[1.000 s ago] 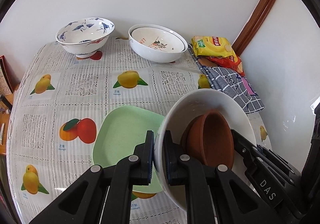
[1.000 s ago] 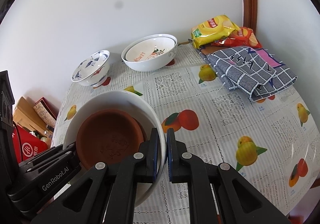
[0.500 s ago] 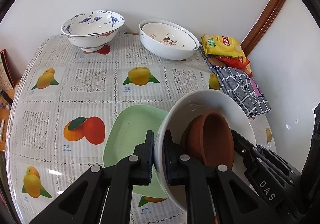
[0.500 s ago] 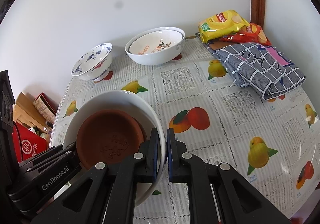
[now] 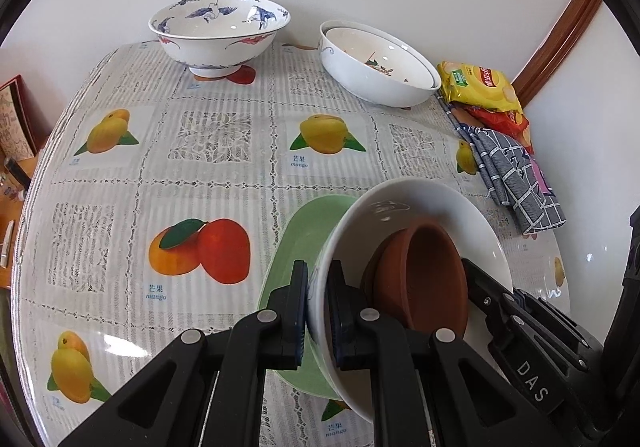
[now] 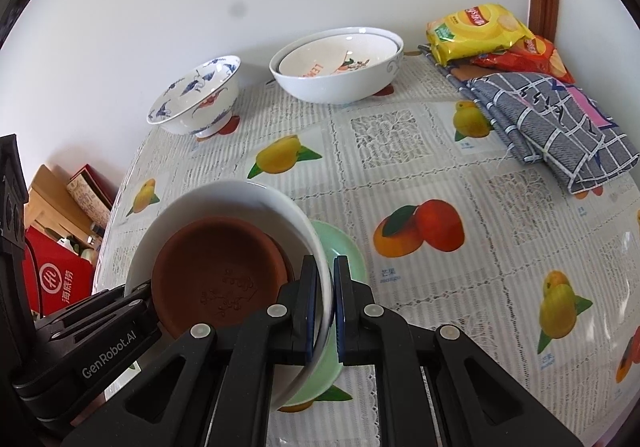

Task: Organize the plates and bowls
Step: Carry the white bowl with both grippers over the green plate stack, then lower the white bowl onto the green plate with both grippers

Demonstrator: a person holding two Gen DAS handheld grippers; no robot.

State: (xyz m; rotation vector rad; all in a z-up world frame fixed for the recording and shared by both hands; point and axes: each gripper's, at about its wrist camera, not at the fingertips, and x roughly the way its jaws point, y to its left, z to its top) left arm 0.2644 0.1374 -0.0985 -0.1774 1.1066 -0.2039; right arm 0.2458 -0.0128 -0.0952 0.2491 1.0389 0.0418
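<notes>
the table (image 5: 224, 175) wears a fruit-print cloth. a white bowl (image 5: 408, 207), tilted, hangs over a green plate (image 5: 296, 243) at the near edge; whether they touch is hard to tell. a brown dish (image 6: 216, 271) sits inside the bowl. the left gripper (image 5: 318, 311) pinches one side of the rim, the right gripper (image 6: 325, 311) the opposite side. two nested white bowls (image 6: 336, 75) and a crane-painted bowl (image 5: 220, 31) stand by the wall.

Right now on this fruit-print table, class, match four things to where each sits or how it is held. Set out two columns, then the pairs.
1 brown clay dish
2 pale green plate
3 blue crane-painted bowl
4 yellow snack packet

A far corner, on the checked cloth
B under the held bowl
C inside the gripped white bowl
D alone by the wall

1-C, 2-B, 3-D, 4-A
</notes>
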